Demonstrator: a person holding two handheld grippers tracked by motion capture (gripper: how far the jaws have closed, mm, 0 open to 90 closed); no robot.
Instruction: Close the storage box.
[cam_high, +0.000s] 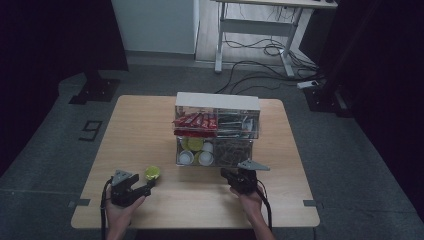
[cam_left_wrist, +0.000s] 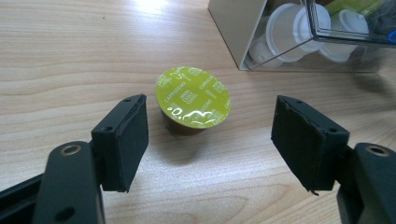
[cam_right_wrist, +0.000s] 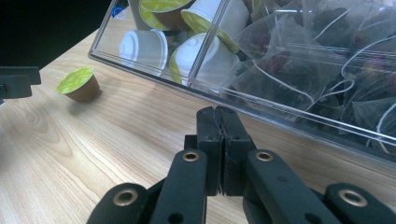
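A coffee capsule (cam_left_wrist: 193, 100) with a yellow-green foil lid and brown body stands alone on the wooden table (cam_high: 150, 130), seen also as capsule (cam_high: 152, 173) and capsule (cam_right_wrist: 78, 84). My left gripper (cam_left_wrist: 210, 140) is open just short of it, its jaws spread wider than the capsule, with nothing between the pads. In the high view the left gripper (cam_high: 150, 186) sits at the front left. My right gripper (cam_right_wrist: 218, 151) is shut with nothing held, right in front of the clear organiser's lower drawer (cam_right_wrist: 289, 70). It shows as the right gripper (cam_high: 235, 176) at the front centre-right.
A clear two-tier organiser (cam_high: 217, 129) stands mid-table. Its lower drawer holds several white and green capsules (cam_high: 196, 152) and tea bags (cam_high: 232, 151); the upper tier holds red packets (cam_high: 196, 121). Bare tabletop lies left of the organiser and along the front edge.
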